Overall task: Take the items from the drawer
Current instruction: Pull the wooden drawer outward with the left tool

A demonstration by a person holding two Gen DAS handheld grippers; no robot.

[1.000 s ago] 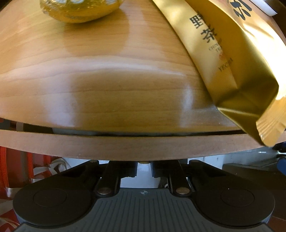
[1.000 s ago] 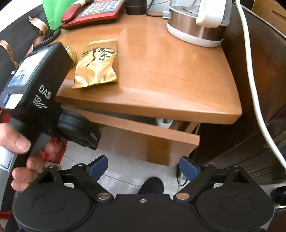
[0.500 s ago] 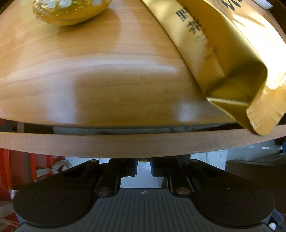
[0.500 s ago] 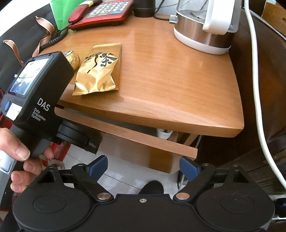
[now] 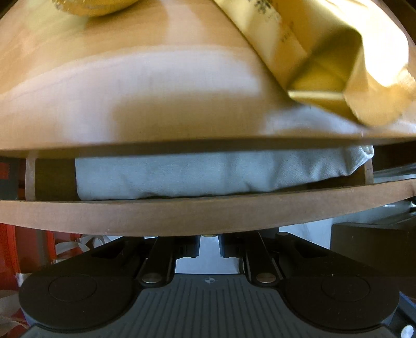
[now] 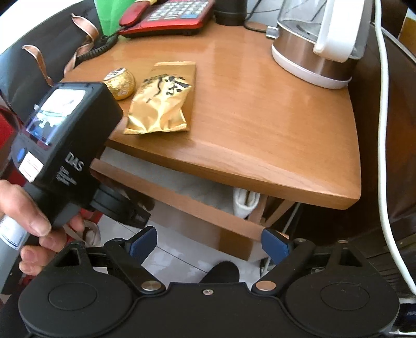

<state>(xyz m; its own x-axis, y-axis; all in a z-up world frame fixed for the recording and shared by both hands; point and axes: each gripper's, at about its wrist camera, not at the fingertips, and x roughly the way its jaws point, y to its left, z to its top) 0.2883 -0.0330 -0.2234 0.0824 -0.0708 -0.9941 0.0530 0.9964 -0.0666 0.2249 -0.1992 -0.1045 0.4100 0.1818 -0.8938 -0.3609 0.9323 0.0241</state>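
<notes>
The wooden drawer (image 5: pixel 208 215) under the table top stands partly open; it also shows in the right wrist view (image 6: pixel 197 208). A pale folded cloth (image 5: pixel 208 176) lies inside it (image 6: pixel 202 187), with a white item (image 6: pixel 245 202) at the right end. My left gripper (image 5: pixel 209 245) is shut under the drawer front's lower edge, on what I cannot see; its black body (image 6: pixel 65 145) shows in the right wrist view. My right gripper (image 6: pixel 209 243) is open and empty, in front of the drawer. A gold tea packet (image 6: pixel 162 104) and a gold foil ball (image 6: pixel 121 83) lie on the table.
A red telephone (image 6: pixel 169 15) and a kettle (image 6: pixel 317 44) stand at the back of the table (image 6: pixel 260 117). A white cable (image 6: pixel 382 130) hangs at the right beside dark furniture. Red bags (image 5: pixel 26 249) stand on the floor at the left.
The drawer has slid out toward me with the left gripper, and the cloth inside has come into sight. The right gripper has moved a little closer to the table.
</notes>
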